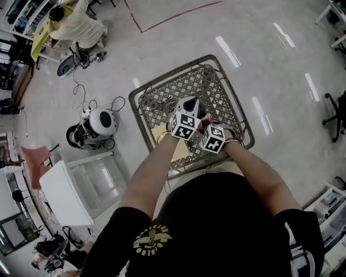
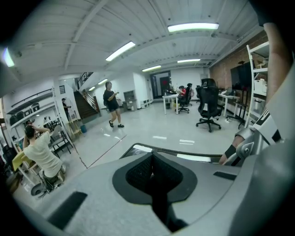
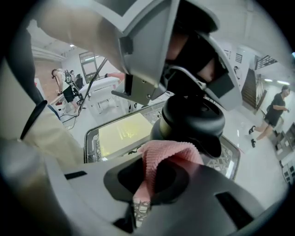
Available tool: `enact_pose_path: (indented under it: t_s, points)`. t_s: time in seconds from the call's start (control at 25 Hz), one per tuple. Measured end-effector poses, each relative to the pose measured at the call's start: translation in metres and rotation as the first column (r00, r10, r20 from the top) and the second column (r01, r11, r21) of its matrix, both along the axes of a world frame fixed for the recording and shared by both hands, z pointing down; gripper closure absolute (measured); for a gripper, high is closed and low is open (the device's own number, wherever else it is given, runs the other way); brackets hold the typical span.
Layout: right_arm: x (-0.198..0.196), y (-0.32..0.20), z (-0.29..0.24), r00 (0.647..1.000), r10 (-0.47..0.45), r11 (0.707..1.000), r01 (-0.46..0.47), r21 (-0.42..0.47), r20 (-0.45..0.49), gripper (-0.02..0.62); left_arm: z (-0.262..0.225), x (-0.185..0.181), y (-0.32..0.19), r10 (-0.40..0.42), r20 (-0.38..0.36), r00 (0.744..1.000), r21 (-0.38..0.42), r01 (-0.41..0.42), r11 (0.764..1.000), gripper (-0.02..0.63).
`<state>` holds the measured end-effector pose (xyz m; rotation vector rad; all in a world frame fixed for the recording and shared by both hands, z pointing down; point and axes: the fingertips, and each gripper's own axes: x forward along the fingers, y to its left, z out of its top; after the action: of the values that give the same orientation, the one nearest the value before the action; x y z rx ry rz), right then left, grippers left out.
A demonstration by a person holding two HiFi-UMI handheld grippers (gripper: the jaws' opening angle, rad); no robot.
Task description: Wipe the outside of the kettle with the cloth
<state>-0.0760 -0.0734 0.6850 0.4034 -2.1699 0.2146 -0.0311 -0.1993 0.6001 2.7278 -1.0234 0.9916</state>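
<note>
The kettle (image 3: 193, 115) stands near the middle of the mesh table (image 1: 227, 76), a little toward its near edge, its black lid facing my right gripper view. The pink cloth (image 3: 170, 154) is folded over right at the kettle's upper wall, under the lid's rim; whether it presses there or only lies beside it I cannot tell. The right gripper (image 3: 143, 184) has its jaws clamped on that cloth, and the tail runs down into the slit between them. The left gripper (image 2: 154, 179) sits directly over the kettle's top. Its jaws are drawn together with something dark in the slit, which I judge to be the handle, held to steady the kettle.

I judge the wipe to be under way high on the near side. No streak or wet patch shows, so what is already clean I cannot say; the lower wall, the spout side and the far side all look left to do.

A yellow sheet (image 3: 122, 133) lies on the table toward its near left corner. Around it is a pale glossy floor with a red tape line (image 1: 173, 16), a white round appliance (image 1: 100, 123) trailing cables off the table's left edge, and a white cabinet (image 1: 67, 195) nearer me. One person crouches (image 1: 75, 24) at shelving far left, another walks (image 2: 111, 103) across an open office of desks and black chairs (image 2: 207, 108).
</note>
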Motion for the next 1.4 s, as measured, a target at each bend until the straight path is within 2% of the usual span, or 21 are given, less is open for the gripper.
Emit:
enact_pose_path:
  t_s: [0.2,0.4,0.68,0.84,1.04,1.24,1.4]
  points:
    - [-0.007,0.005,0.005,1.0,0.016,1.0,-0.016,-0.006,0.009,0.575,0.005,0.011,0.005,0.047,0.004,0.999,-0.004,-0.047,0.999,0.601]
    - [-0.003,0.006,0.009,1.0,0.019,0.999,-0.019,-0.028,0.02,0.575,0.002,0.013,0.002,0.046,-0.016,0.999,-0.036,-0.046,0.998,0.601]
    - [0.029,0.011,0.016,0.998,-0.059,0.997,0.056,-0.059,-0.036,0.575,-0.009,0.022,0.004,0.021,-0.012,1.0,-0.044,-0.022,0.999,0.601]
    - [0.049,-0.006,0.034,0.996,-0.05,0.996,0.045,-0.073,-0.068,0.574,-0.002,0.019,0.002,0.007,0.011,1.0,-0.022,-0.007,1.0,0.601]
    - [0.07,-0.031,0.04,0.991,-0.089,0.994,0.083,-0.068,-0.097,0.575,-0.001,0.02,0.002,-0.008,0.063,0.998,0.024,0.006,1.0,0.601]
    - [0.082,-0.048,0.05,0.982,-0.14,0.989,0.132,-0.071,-0.126,0.574,-0.004,0.02,0.002,-0.035,0.031,0.999,0.011,0.035,0.999,0.601]
    - [0.08,-0.069,0.053,0.974,-0.179,0.983,0.172,-0.064,-0.142,0.574,-0.004,0.016,-0.001,-0.045,0.05,0.998,0.032,0.044,0.999,0.601]
